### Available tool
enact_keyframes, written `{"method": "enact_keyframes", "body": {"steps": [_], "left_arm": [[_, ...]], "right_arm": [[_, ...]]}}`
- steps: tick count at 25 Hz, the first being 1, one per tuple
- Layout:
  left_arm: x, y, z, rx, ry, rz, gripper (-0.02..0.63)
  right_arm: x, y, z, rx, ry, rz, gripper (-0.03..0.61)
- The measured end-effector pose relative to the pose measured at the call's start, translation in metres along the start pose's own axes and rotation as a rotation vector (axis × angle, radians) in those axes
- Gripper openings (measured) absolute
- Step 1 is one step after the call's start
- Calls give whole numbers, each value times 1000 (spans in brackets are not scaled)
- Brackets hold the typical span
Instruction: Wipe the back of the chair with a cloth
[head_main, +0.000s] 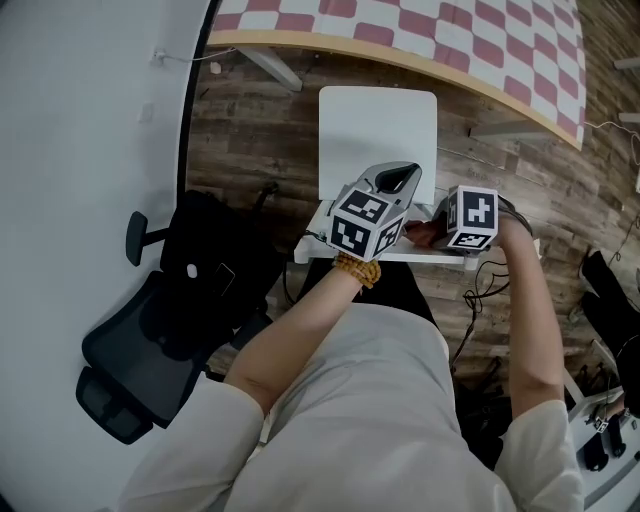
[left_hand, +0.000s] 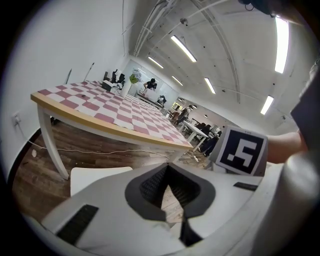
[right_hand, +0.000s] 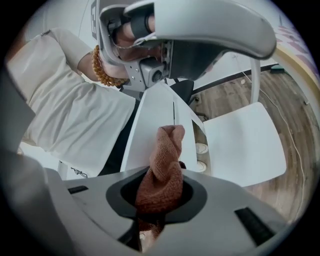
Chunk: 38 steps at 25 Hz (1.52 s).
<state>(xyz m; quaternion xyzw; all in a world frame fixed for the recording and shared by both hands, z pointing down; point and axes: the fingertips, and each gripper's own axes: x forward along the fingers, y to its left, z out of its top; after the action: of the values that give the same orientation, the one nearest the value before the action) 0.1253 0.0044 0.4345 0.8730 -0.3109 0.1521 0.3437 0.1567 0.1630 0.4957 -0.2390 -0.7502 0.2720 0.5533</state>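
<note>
Spotter: Cloth (right_hand: 167, 160) position?

Recorder: Rust-brown, twisted into a rope. The right gripper (right_hand: 161, 197) has its jaws clamped on one end. The free end sticks out forward over the white back (right_hand: 155, 120) of the chair (head_main: 378, 130). Head view puts the cloth at the back's top edge, near the middle. Firm contact or only a brush: cannot tell.

Spotter: And the left gripper (left_hand: 167, 167)?

Recorder: Jaws pressed together at the tips, nothing between them. Its own view looks past the tips at wood floor (left_hand: 40, 170), a corner of the white seat (left_hand: 95, 175) and a long table (left_hand: 100, 112) with a pink-and-white checked top. The right gripper's marker cube shows close at its side. In the head view the left gripper hovers over the top of the back, just beside the right gripper, tip pointing out over the seat.

Spotter: Chair orientation?

Recorder: Seat toward the table, back toward the person, who stands directly behind it with both forearms reaching down. Bead bracelet (head_main: 357, 269) on the left wrist.

Spotter: Surroundings?

Recorder: Black office chair (head_main: 140, 350) at the person's left, apart from the white one. Black bag (head_main: 205, 255) against it; on its seat or on the floor, cannot tell. Dark cables (head_main: 480, 290) on the floor at the right.
</note>
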Motion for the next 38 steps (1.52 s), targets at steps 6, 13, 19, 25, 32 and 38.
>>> {"method": "enact_keyframes", "body": {"steps": [6,13,19,25,32,38], "left_arm": [[5,13,-6,-10,9,15,14],[9,24,-16,-23,19,28,14],[14,33,-24,-41,21,34,14],[13,43,-28,-53,12,43,14],[-2,46,-28,-52,-7,55,14],[-34,37,-5,-24,-69,48,14]], "right_arm": [[27,-34,-11,3,10,-76,84],[56,-65,-20,30,16,-96,84],[74,-87,-26,39,45,-89,83],[88,-104,-29,56,52,-99,83],[83,-116,-29,115,-30,-217,84],[27,-107,4,182,-284,-421,83]]}}
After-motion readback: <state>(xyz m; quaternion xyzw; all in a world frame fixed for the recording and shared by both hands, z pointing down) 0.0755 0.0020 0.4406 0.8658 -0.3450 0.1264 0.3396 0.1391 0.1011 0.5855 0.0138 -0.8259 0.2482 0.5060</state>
